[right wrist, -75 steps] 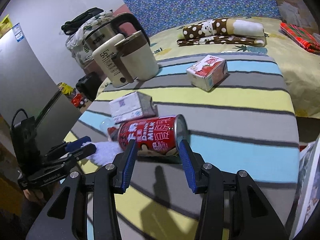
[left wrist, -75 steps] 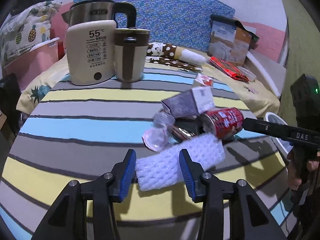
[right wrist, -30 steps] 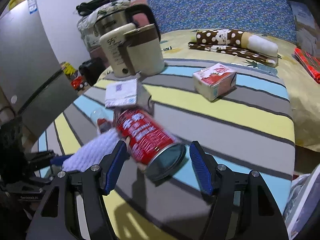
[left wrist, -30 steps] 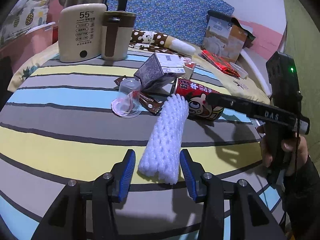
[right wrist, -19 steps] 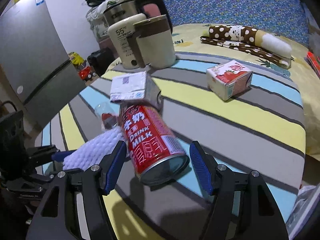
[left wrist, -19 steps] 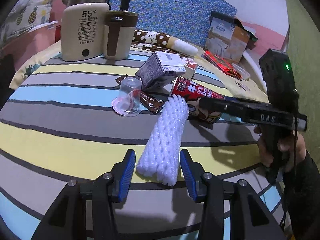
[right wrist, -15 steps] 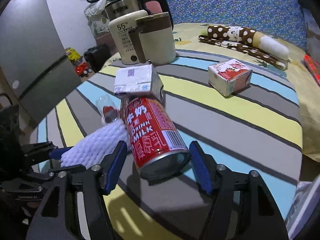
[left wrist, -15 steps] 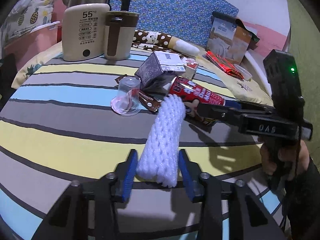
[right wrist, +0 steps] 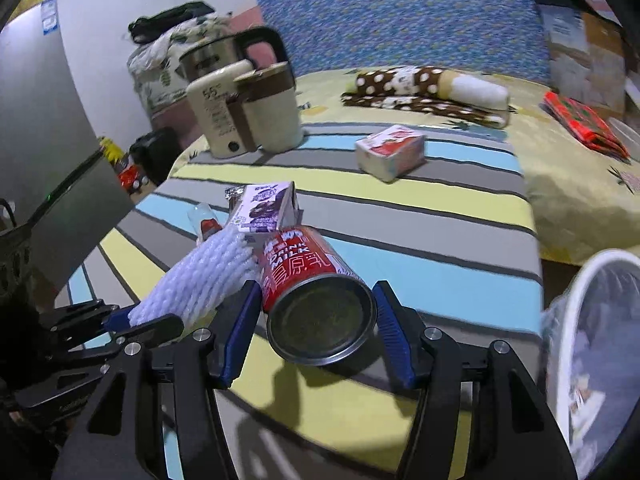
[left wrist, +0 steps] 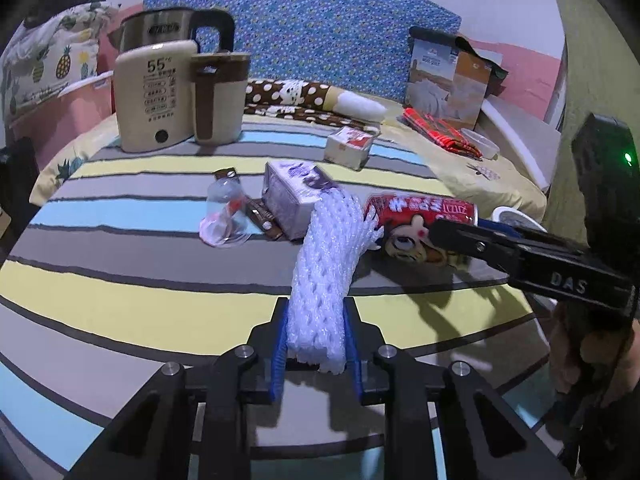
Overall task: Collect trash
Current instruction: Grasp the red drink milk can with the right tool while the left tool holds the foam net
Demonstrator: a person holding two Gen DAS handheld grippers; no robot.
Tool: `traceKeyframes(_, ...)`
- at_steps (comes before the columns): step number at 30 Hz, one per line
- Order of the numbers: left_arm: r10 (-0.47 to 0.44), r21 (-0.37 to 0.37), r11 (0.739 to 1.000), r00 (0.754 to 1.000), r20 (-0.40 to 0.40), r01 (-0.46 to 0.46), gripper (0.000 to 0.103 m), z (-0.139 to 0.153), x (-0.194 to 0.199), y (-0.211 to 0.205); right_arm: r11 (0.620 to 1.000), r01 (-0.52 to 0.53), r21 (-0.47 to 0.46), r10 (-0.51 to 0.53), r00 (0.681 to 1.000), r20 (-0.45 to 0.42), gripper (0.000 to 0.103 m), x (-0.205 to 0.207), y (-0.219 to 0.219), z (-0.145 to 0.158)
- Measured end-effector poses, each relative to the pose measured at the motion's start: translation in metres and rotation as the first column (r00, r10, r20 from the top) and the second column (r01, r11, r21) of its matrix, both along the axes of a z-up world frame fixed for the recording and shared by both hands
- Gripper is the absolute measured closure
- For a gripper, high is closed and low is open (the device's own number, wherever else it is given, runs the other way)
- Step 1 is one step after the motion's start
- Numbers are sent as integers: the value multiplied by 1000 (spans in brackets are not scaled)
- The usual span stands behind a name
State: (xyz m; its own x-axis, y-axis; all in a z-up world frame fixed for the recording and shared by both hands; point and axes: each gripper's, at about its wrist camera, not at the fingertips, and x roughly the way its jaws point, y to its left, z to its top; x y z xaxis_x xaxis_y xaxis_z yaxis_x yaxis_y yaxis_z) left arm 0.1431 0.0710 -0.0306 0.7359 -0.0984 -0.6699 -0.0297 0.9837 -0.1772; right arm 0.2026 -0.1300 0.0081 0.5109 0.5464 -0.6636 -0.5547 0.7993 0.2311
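Two tongs: both loaded
Left tongs (left wrist: 316,336): jaws just closing, clamped on white foam net (left wrist: 328,264), centre of frame
Right tongs (right wrist: 316,332): gripping red milk can (right wrist: 316,284), lower centre
Bin (right wrist: 592,344): lower right, beside striped table (right wrist: 420,236)

Black hand-held gripper (left wrist: 316,336) — blue pads, silver screws.

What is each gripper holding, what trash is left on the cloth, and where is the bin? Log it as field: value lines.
left gripper: jaws just closing, pads pressing the white foam net sleeve
right gripper: jaws just closing, around the red milk can, raised off the cloth
trash left: purple-print carton, clear plastic cup, brown wrapper, strawberry carton
surface: striped cloth
bin: white, lined bin, at the right in the right wrist view
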Motion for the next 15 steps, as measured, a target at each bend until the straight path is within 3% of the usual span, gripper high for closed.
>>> traceKeyframes(15,-52,23,998,997,57,51,78,29,-19,-31,996,87,2,-87,995,50,46,-28,-26,17)
